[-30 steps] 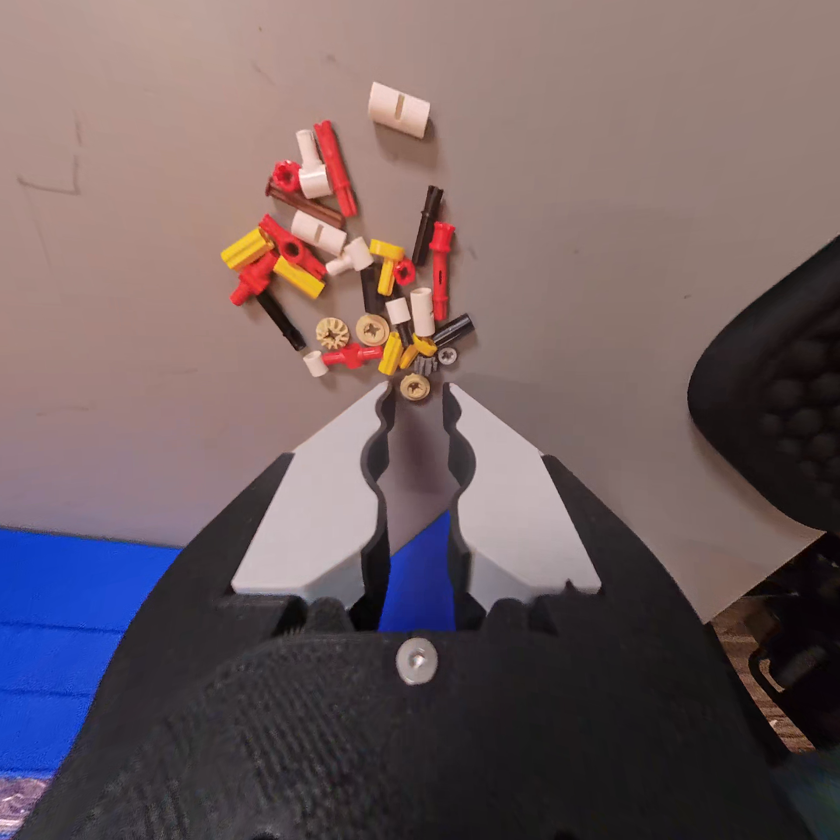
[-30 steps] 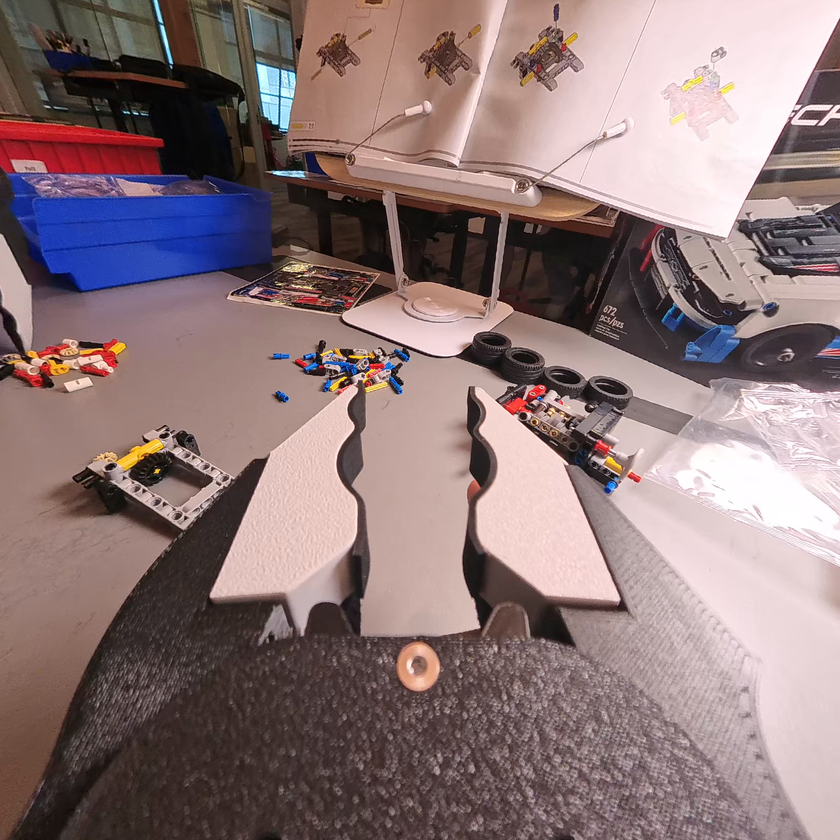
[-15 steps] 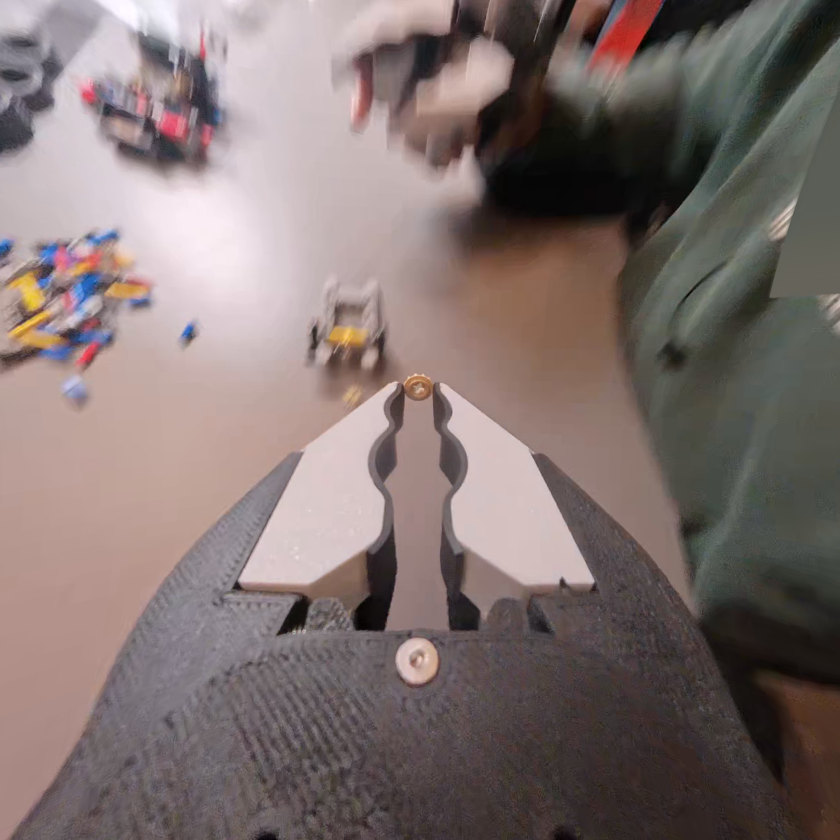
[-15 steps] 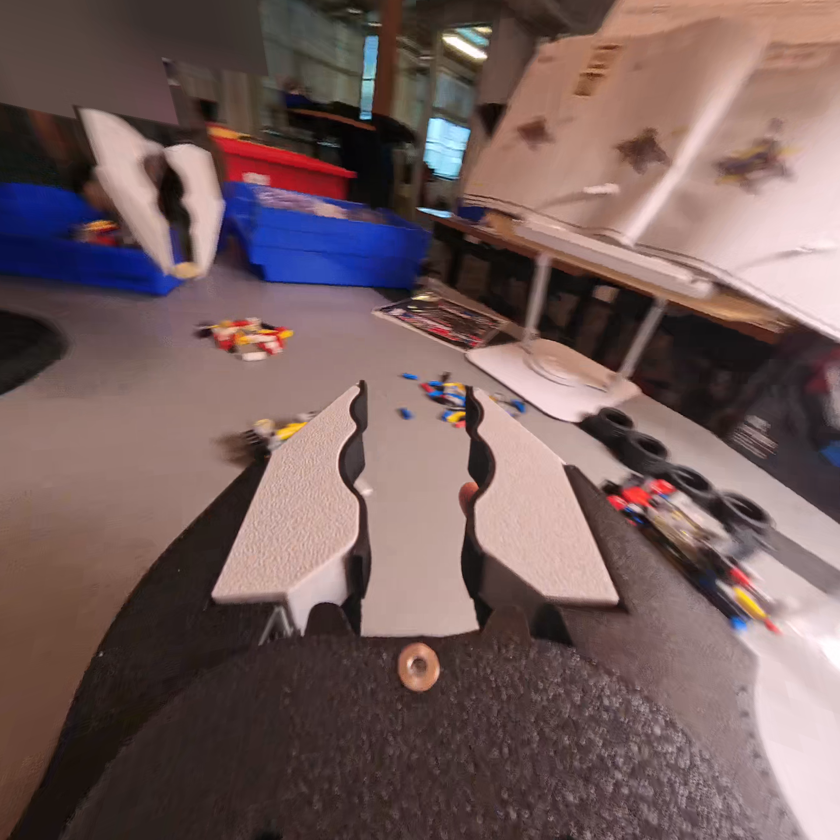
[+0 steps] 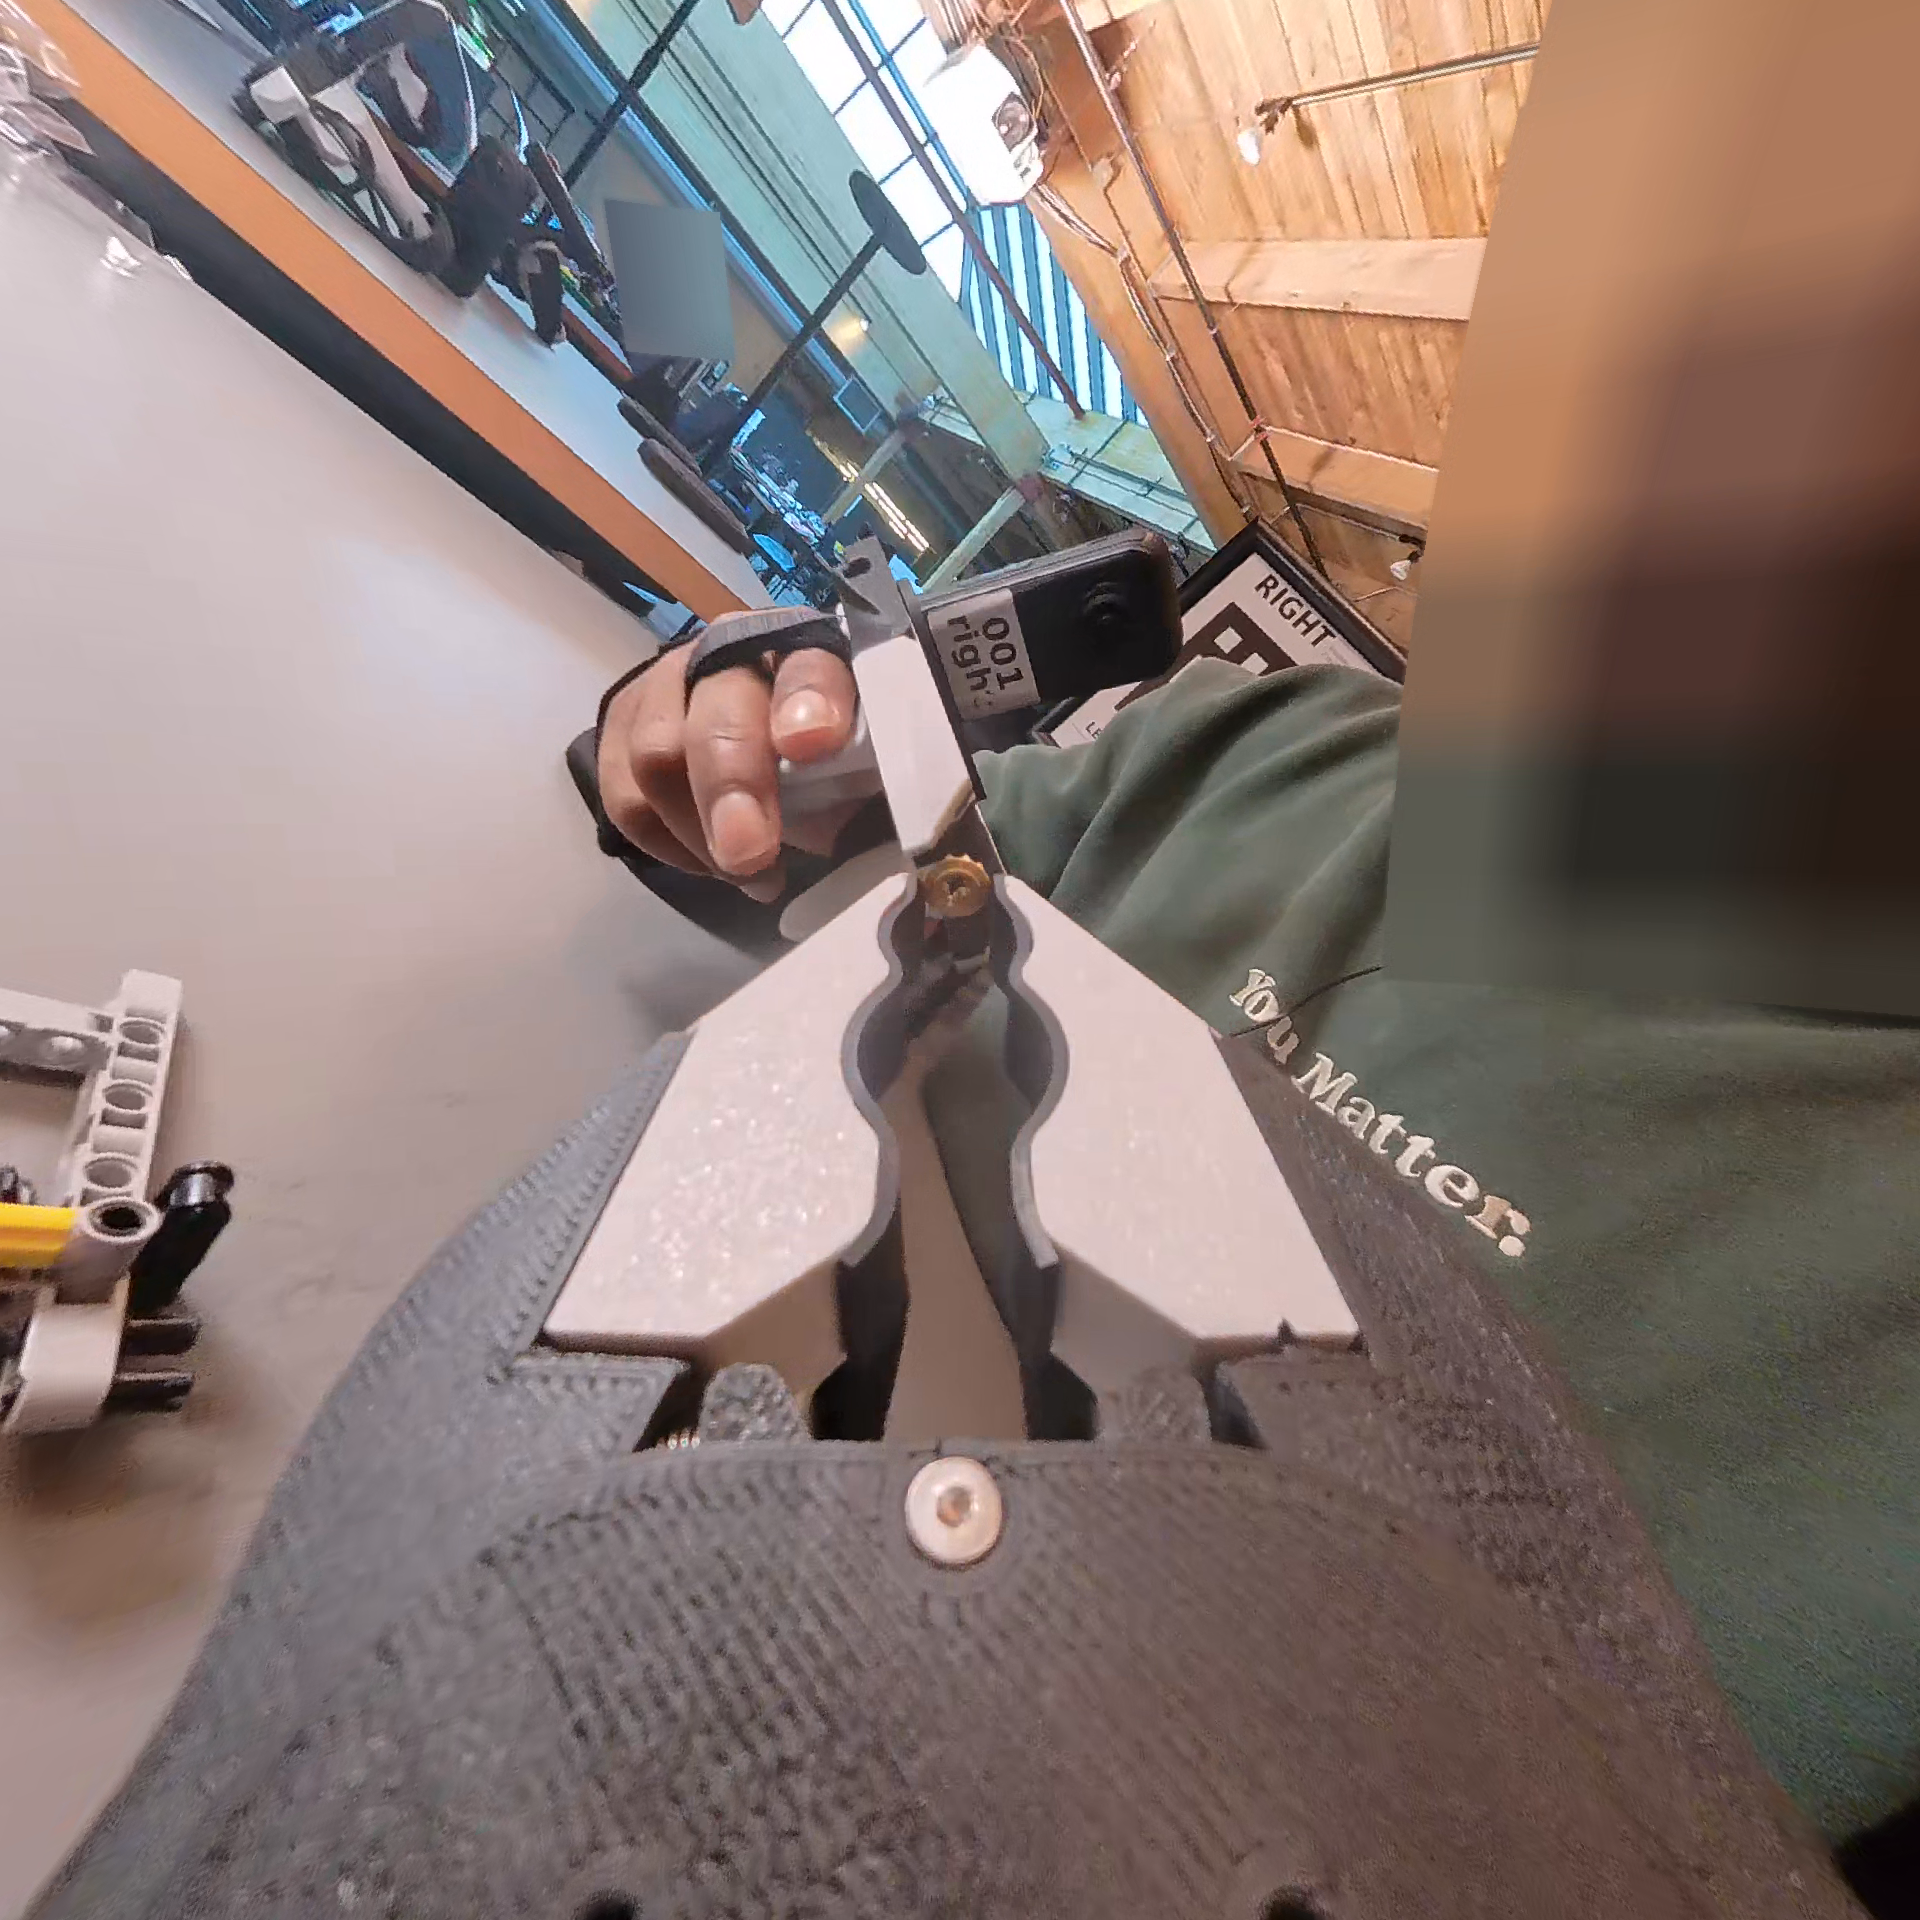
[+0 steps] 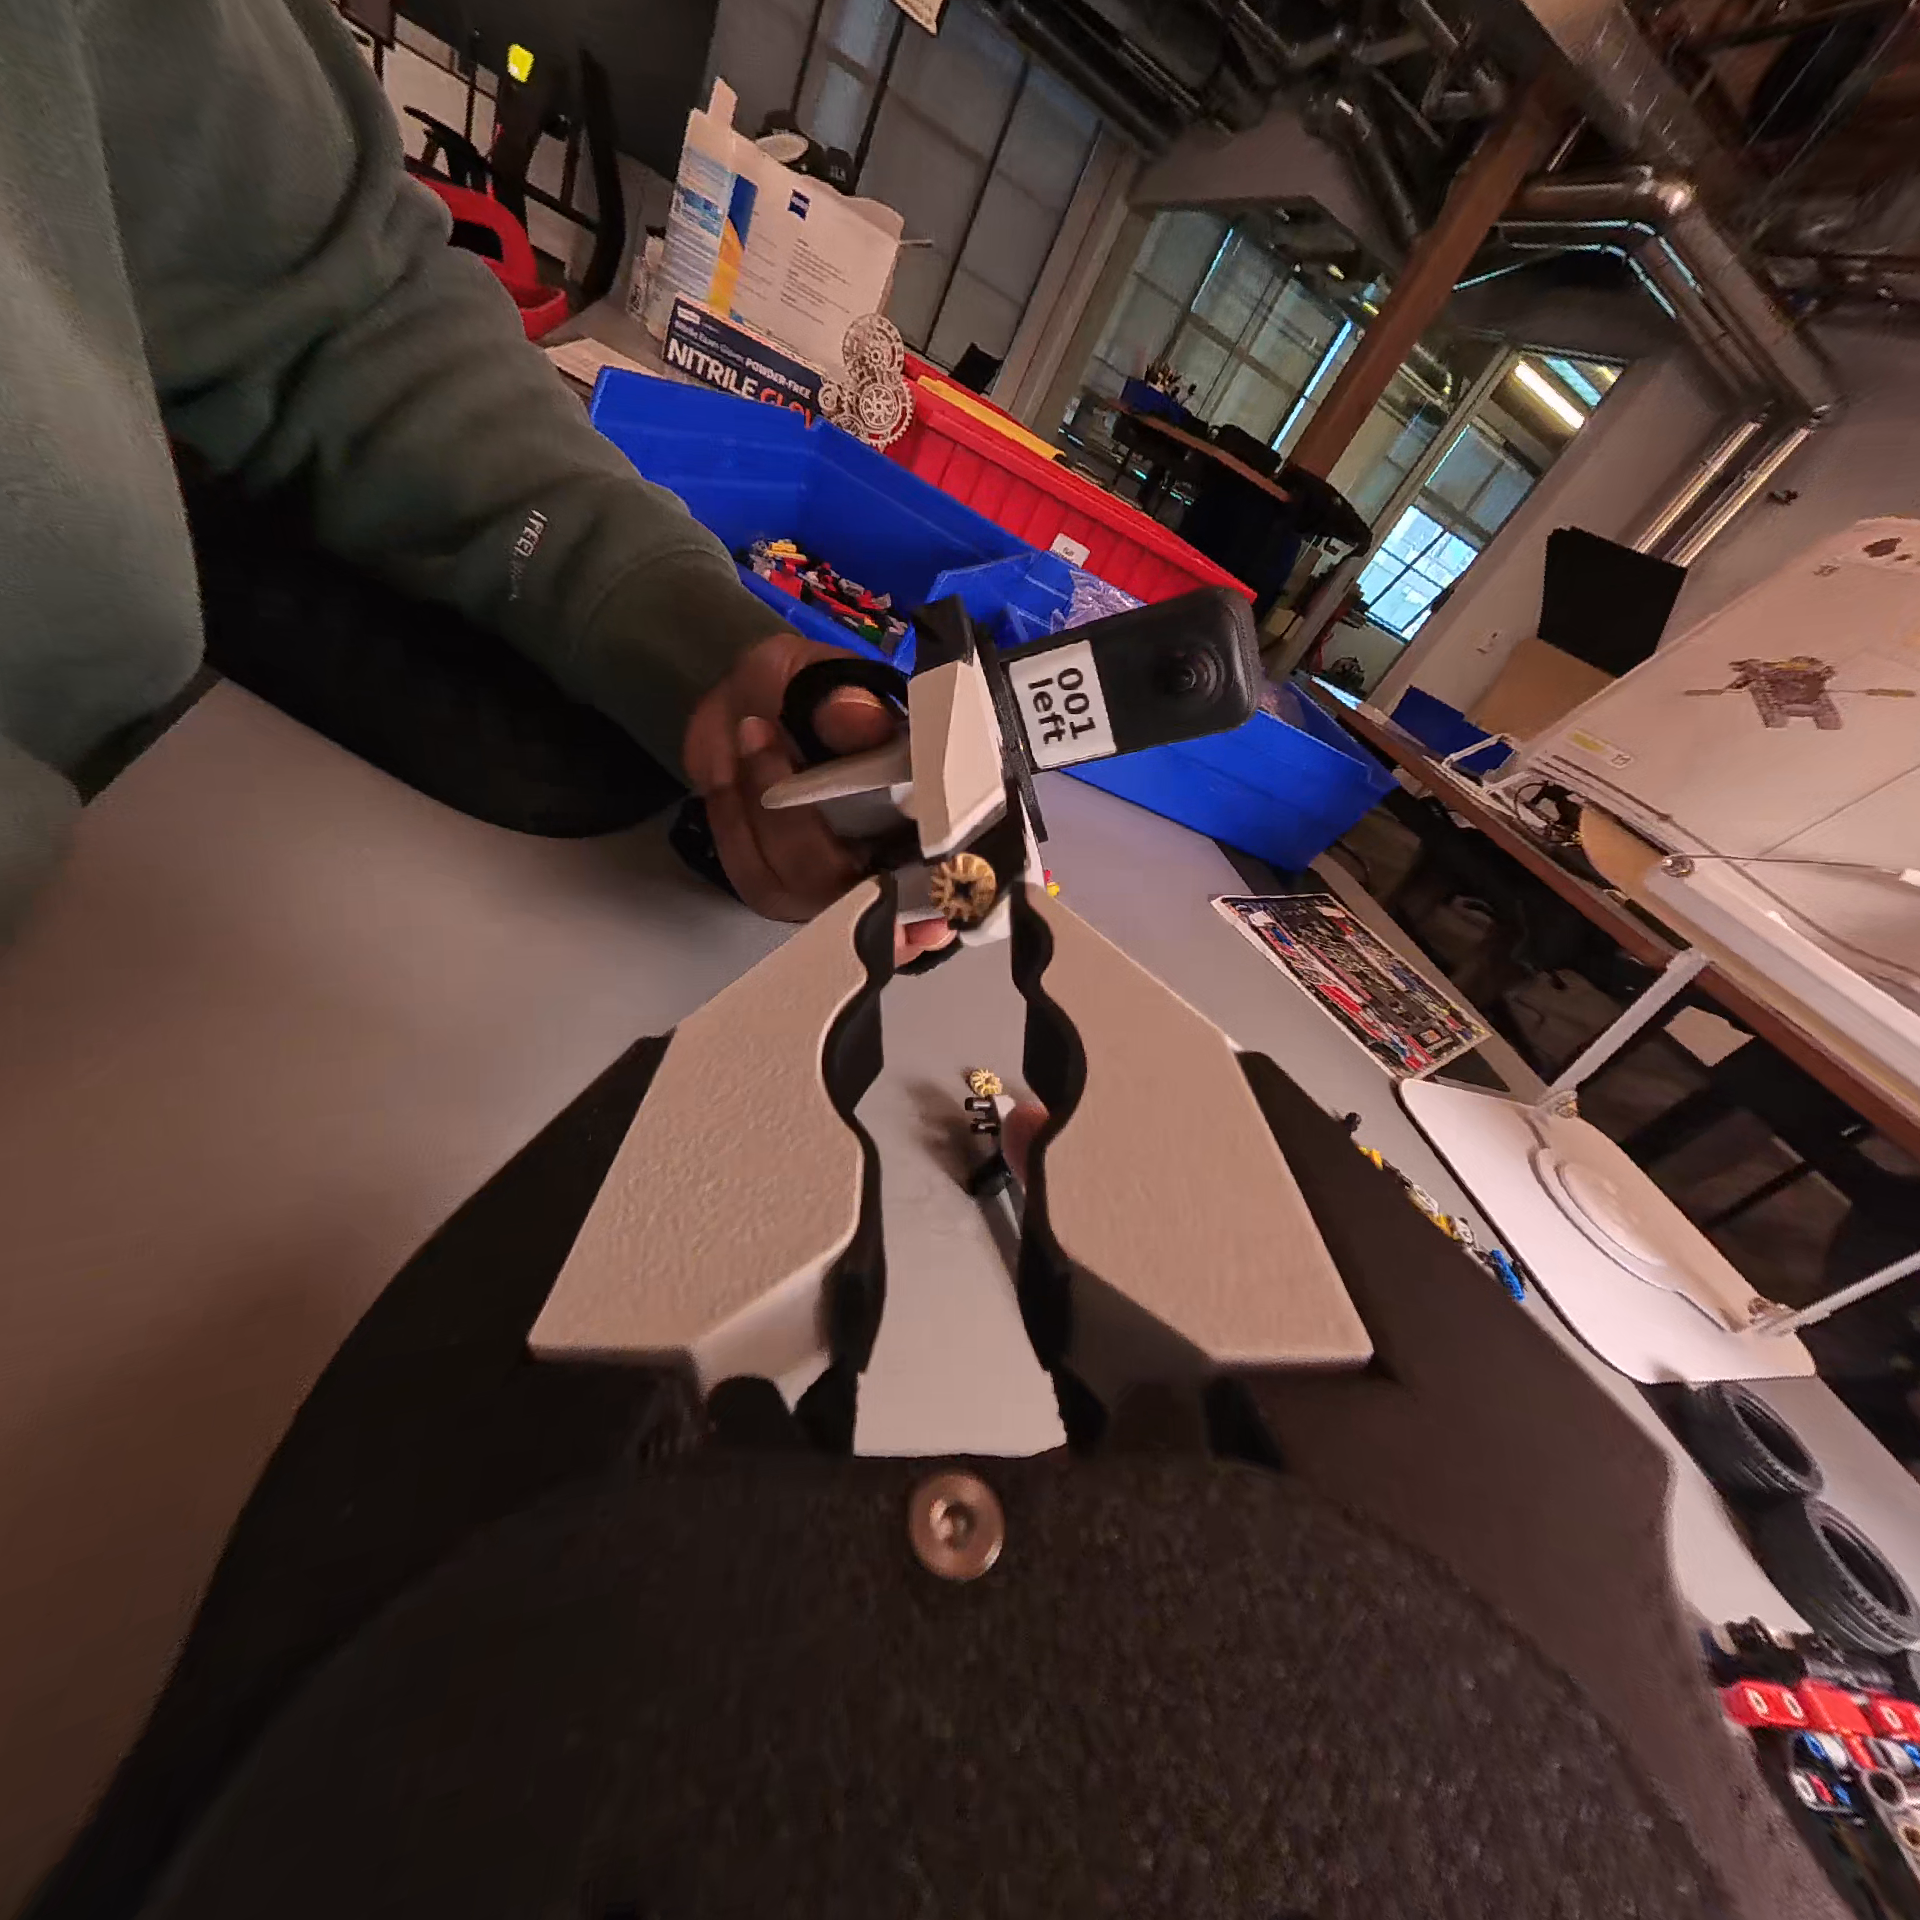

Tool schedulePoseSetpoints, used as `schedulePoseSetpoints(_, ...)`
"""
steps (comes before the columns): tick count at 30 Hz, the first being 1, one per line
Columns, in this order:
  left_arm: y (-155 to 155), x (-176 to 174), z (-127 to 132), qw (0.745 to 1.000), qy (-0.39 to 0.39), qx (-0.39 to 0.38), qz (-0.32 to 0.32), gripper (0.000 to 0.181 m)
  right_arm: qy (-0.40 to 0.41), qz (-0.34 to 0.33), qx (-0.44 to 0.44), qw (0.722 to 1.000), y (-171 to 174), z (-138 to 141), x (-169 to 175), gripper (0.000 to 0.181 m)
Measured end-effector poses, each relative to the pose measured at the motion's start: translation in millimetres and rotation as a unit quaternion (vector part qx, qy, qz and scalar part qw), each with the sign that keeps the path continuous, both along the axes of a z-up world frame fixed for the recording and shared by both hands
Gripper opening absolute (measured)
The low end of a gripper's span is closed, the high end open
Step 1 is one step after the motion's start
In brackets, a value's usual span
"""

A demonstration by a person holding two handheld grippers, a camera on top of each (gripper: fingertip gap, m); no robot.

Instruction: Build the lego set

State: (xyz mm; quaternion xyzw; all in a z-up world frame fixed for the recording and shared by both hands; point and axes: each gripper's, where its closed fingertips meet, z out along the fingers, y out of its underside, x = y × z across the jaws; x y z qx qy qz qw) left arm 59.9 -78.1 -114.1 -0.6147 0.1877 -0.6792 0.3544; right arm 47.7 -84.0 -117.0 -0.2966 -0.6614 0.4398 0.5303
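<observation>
Grey tabletop runs beneath both tools in a cluttered workshop. At the tips of the left gripper (image 5: 954, 902) sits a small tan gear (image 5: 954, 891), pinched. Facing it tip to tip, the right gripper (image 6: 951, 904) stands spread around it. The gear looks light, stiff and slippery; grip its flat faces.

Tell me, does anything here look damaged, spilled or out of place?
Nothing stands out. The left tongs grip a small tan gear by its edges, raised above the grey table. The right tongs are open just in front of it. No damage shows.
</observation>
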Motion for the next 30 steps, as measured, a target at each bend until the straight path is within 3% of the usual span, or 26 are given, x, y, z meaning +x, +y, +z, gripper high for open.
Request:
schedulePoseSetpoints(5,2,-2,-7,1.0,0.024,-0.005,0.008,0.01,-0.019,-0.002,0.011,1.0,3,-6,0,0.01)
schedulePoseSetpoints(7,11,-20,-18,0.991,0.119,0.034,0.057,0.022,-0.058,-0.029,0.013,0.998,17,-14,-1,0.01)
schedulePoseSetpoints(9,29,-61,-37,0.946,0.274,0.091,0.149,0.02,-0.166,-0.072,0.026,0.983,46,-44,2,0.01)
schedulePoseSetpoints(11,39,-107,-61,0.872,0.425,0.115,0.214,0.019,-0.295,-0.107,0.03,0.949,75,-82,16,0.011)
schedulePoseSetpoints(12,37,-121,-75,0.842,0.483,0.111,0.213,0.02,-0.35,-0.118,0.032,0.929,85,-97,25,0.011)
schedulePoseSetpoints(14,30,-128,-94,0.813,0.54,0.103,0.19,0.021,-0.408,-0.139,0.03,0.902,101,-111,32,0.011)
schedulePoseSetpoints(22,42,-102,-121,0.808,0.563,0.11,0.137,0.021,-0.524,-0.128,-0.006,0.842,122,-121,32,0.011)
schedulePoseSetpoints(25,42,-97,-122,0.815,0.556,0.107,0.125,0.011,-0.538,-0.103,-0.012,0.837,114,-121,29,0.011)
schedulePoseSetpoints(30,26,-85,-122,0.827,0.544,0.11,0.087,0.011,-0.53,-0.078,-0.012,0.844,99,-121,22,0.011)
